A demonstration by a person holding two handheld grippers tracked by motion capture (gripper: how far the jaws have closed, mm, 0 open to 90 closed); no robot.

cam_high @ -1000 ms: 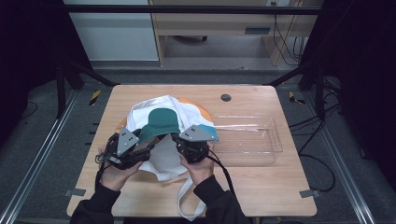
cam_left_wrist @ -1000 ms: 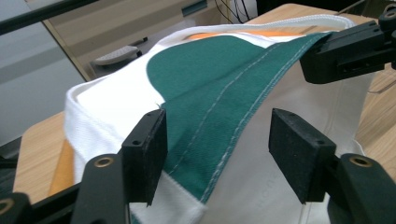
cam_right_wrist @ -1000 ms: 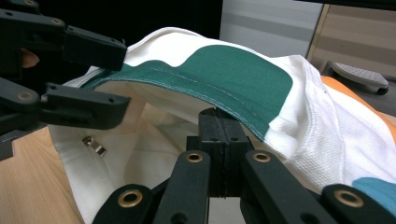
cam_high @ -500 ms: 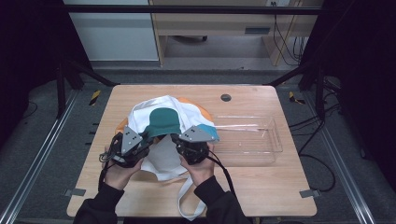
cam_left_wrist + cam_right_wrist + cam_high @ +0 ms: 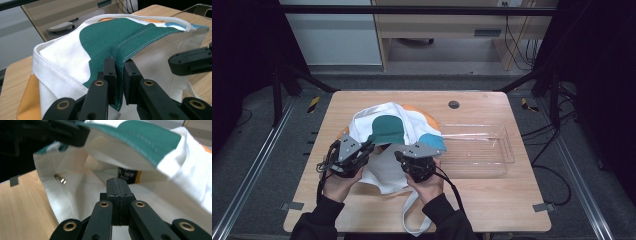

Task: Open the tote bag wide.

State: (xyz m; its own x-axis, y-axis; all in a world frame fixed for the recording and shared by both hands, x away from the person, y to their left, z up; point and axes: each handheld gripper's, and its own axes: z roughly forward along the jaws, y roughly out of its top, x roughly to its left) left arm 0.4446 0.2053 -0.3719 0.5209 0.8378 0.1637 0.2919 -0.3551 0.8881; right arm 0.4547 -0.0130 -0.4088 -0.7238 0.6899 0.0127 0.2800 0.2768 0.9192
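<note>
A white canvas tote bag (image 5: pixel 387 127) with teal, orange and blue patches lies on the wooden table (image 5: pixel 492 200). My left gripper (image 5: pixel 371 146) has just been closing, and its jaws now pinch the teal upper rim of the bag (image 5: pixel 140 37) at its mouth (image 5: pixel 119 68). The rim is lifted, so the bag gapes. My right gripper (image 5: pixel 399 156) is shut with nothing between its jaws. It points into the bag's mouth over the lower layer (image 5: pixel 117 182). The left gripper (image 5: pixel 62 132) shows above it in the right gripper view.
A clear plastic tray (image 5: pixel 507 145) stands to the right of the bag. The bag's white strap (image 5: pixel 412 215) trails toward the front edge between the forearms. A zipper pull (image 5: pixel 60 178) and a dark label (image 5: pixel 128 173) show inside the bag. A small black disc (image 5: pixel 454 104) lies at the back.
The left gripper's jaws have gone from wide apart to closed on the bag's teal rim. The right gripper has stayed shut and barely moved.
</note>
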